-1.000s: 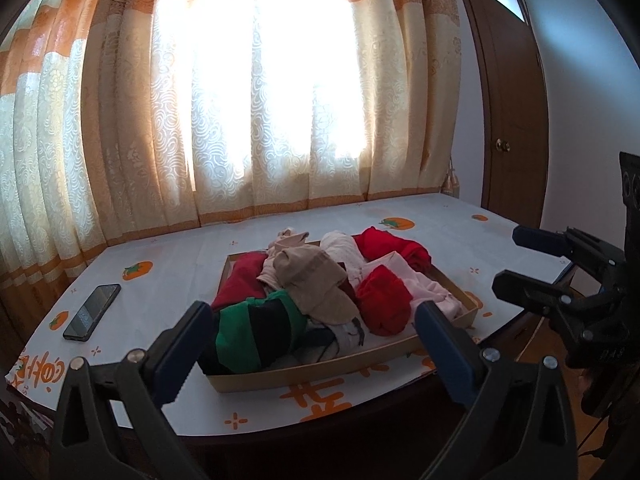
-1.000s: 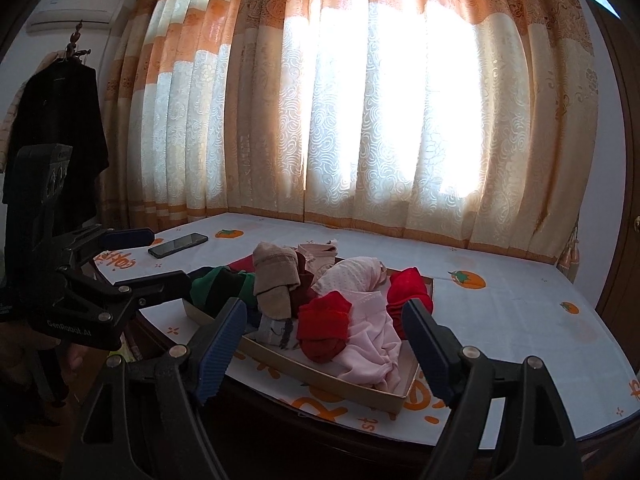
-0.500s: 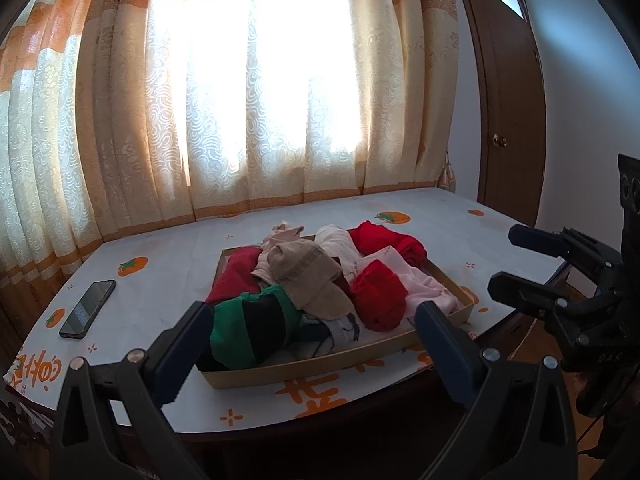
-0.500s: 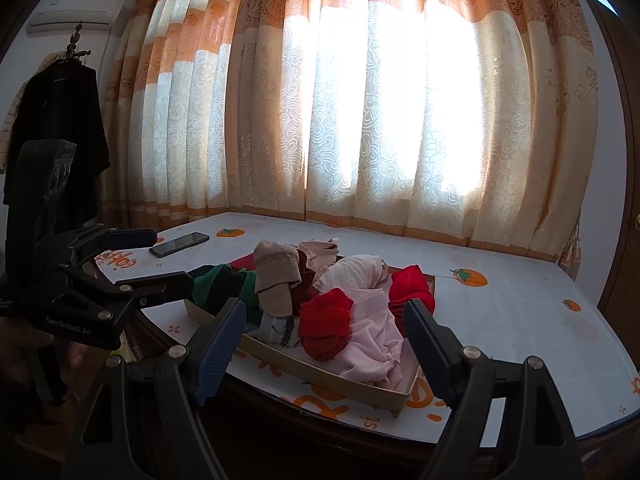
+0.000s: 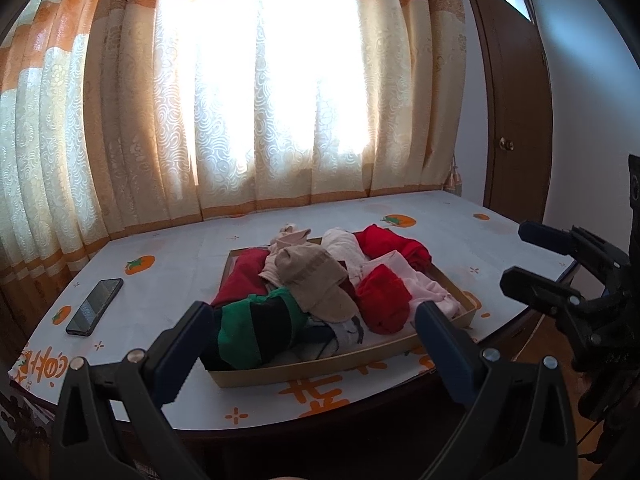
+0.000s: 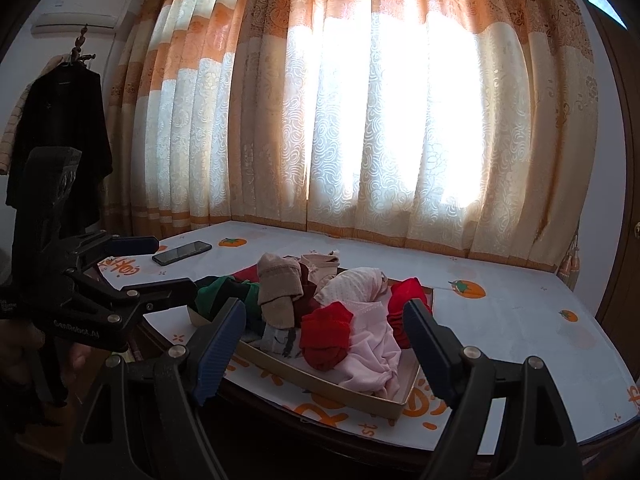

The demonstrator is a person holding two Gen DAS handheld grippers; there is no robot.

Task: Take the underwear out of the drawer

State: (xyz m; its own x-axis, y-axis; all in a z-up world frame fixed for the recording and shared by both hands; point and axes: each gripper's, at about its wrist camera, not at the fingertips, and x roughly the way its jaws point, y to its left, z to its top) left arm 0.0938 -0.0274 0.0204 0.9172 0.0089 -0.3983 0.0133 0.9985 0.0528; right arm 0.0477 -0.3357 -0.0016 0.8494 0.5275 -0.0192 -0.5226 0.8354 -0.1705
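Sagging soft underwear [image 5: 320, 288] — shallow cardboard drawer [image 5: 312, 372]

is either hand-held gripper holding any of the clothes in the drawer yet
Nothing is held. The left hand-held gripper and right hand-held gripper both stand open, short of the shallow wooden drawer of crumpled underwear.

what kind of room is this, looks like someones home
Most likely a bedroom in a home. Long orange-and-cream curtains cover a bright window, dark clothes hang under a wall air conditioner, and a shallow drawer of underwear sits on a table with a persimmon-print cloth.
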